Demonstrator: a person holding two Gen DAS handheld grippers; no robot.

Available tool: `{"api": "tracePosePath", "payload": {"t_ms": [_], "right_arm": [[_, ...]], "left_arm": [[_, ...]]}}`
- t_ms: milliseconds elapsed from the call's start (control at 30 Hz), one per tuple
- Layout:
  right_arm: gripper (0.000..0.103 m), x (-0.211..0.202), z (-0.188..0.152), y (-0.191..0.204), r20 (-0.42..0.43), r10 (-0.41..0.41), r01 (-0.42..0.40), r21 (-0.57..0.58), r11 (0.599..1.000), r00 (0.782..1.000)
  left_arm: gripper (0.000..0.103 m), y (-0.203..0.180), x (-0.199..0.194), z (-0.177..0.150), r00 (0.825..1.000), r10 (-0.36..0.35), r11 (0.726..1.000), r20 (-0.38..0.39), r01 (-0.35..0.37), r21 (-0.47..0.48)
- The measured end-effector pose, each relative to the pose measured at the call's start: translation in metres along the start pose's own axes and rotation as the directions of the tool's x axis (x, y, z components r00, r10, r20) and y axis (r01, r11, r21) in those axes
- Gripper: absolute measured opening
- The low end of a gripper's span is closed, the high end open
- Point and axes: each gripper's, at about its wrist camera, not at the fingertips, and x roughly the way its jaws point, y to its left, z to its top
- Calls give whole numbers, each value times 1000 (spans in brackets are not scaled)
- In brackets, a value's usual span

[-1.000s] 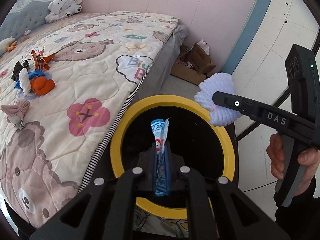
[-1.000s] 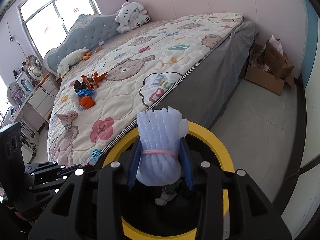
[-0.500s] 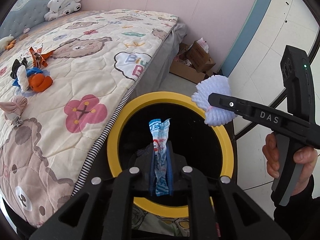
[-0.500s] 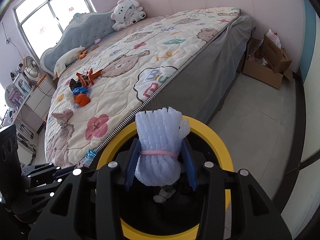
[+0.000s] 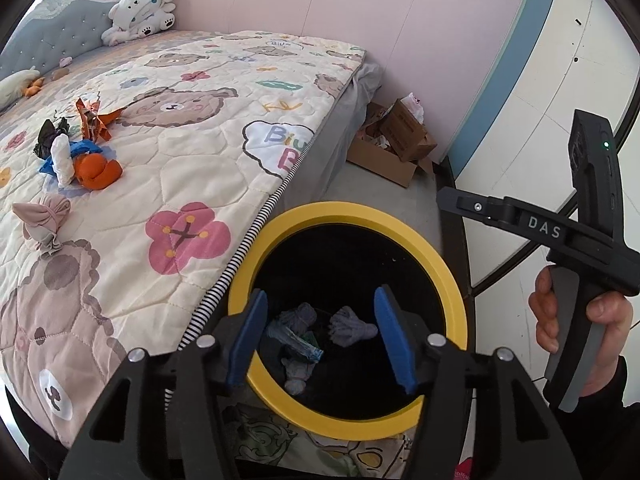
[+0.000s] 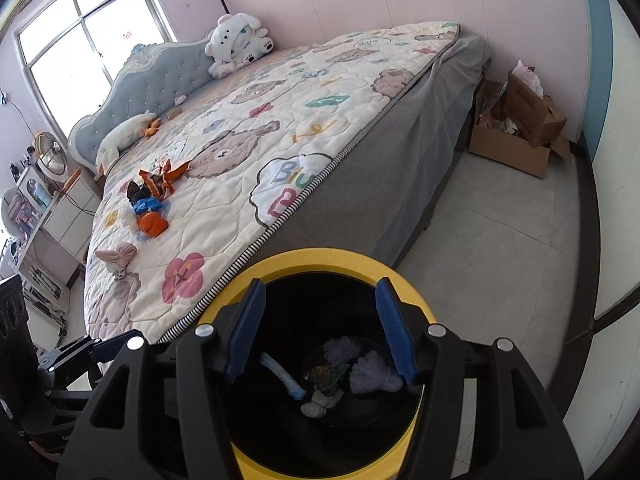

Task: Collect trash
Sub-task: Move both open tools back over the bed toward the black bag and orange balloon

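Trash now lies at the bottom of the yellow-rimmed bin (image 5: 348,216): we see a blue-and-white wrapper (image 5: 294,338) and a white foam net (image 5: 352,326) there, among a few other crumpled pieces. A second ago the wrapper stood pinched in the left gripper (image 5: 320,336) and the foam net was clamped in the right gripper (image 6: 320,328), both held over the bin mouth; both have since dropped. In the left wrist view the blue pads stand spread with nothing between them, only the bin interior showing through the gap, and the jaws are opening. Same reading for the right gripper in its own view: pads apart, empty, jaws opening. A hand (image 5: 580,328) grips the right tool's handle beside the bin. We judge this drop complete, with both tools free for another pickup. Beyond the bin, on the bed quilt (image 5: 192,168), more trash is left: a beige knotted wad (image 5: 42,220), nearest the bin; then a cluster further up the quilt with an orange lump (image 5: 96,172), a white roll (image 5: 62,160), blue scraps (image 5: 82,148), a dark crumple (image 5: 48,136) and an orange wrapper (image 5: 96,118). We judge the task partly done; the next step likely calls for a reach across the quilt.
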Motion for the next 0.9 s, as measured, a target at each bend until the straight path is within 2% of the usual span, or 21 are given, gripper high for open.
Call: {"api": "tracePosePath", "payload": {"t_ms": [167, 267, 500, 733, 900], "right_arm": [[61, -9, 9, 1, 48, 2, -2, -1, 1000, 999], [64, -11, 14, 5, 62, 7, -6, -10, 1000, 998], [68, -6, 26, 20, 84, 21, -18, -32, 999, 996], [70, 6, 42, 42, 90, 44, -39, -61, 997, 995], [71, 19, 54, 63, 89, 70, -63, -83, 995, 994]], "left_arm": [[77, 6, -10, 7, 996, 55, 998, 65, -55, -2], [82, 14, -15, 11, 993, 74, 997, 88, -73, -21], [88, 28, -28, 20, 977, 145, 989, 157, -143, -26], [92, 54, -44, 32, 959, 193, 980, 207, -180, -82], [95, 76, -57, 41, 938, 242, 969, 248, -222, -105]]}}
